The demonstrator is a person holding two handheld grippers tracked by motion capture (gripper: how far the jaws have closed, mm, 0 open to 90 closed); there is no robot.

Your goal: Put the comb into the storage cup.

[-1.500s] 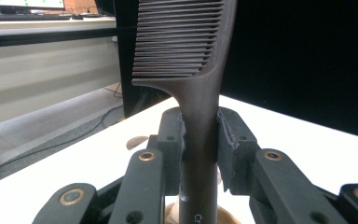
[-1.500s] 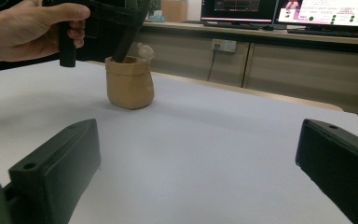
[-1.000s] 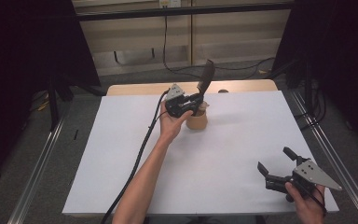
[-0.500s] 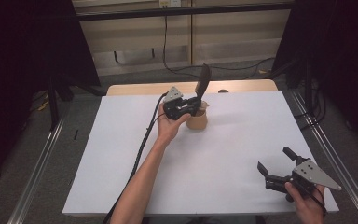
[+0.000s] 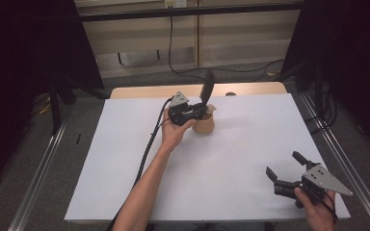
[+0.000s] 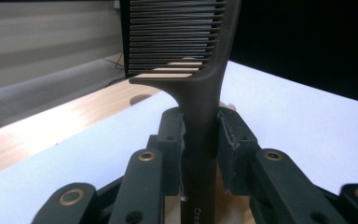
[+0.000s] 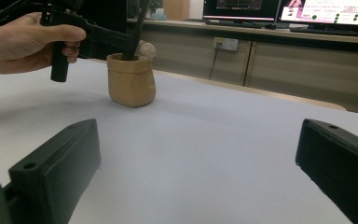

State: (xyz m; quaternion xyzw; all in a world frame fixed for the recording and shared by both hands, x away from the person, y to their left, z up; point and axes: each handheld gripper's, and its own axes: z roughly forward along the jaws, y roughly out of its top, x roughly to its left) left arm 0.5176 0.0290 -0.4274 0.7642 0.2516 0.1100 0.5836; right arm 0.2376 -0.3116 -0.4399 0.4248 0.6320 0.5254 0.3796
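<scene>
Right hand-held gripper (image 5: pixel 285 169) sits at the near right corner of the desk (image 5: pixel 125 192), held in the person's right hand (image 5: pixel 318 211). Jaws spread wide, nothing between them; in the right gripper view both jaws frame bare white surface.

Mid-desk: bare white sheet, with the left forearm (image 5: pixel 144 187) reaching across it from the near edge.

Further back, near the far edge: left hand-held gripper (image 5: pixel 203 112) is clamped on the handle of a dark comb (image 6: pixel 200 84). Left gripper view shows both pads pressed against the handle, teeth end above the jaws. Comb stands roughly upright, leaning slightly, teeth end up in the high view (image 5: pixel 207 89).

The comb's lower end goes into a small tan pouch-like holder (image 7: pixel 130 79) that stands on the sheet just beside the left hand (image 5: pixel 173 134). A small pale object (image 7: pixel 147 49) sticks out of the holder next to the comb; can't tell what it is.

Behind: strip of bare wooden desktop (image 5: pixel 144 91) beyond the sheet, then cables on the floor.
</scene>
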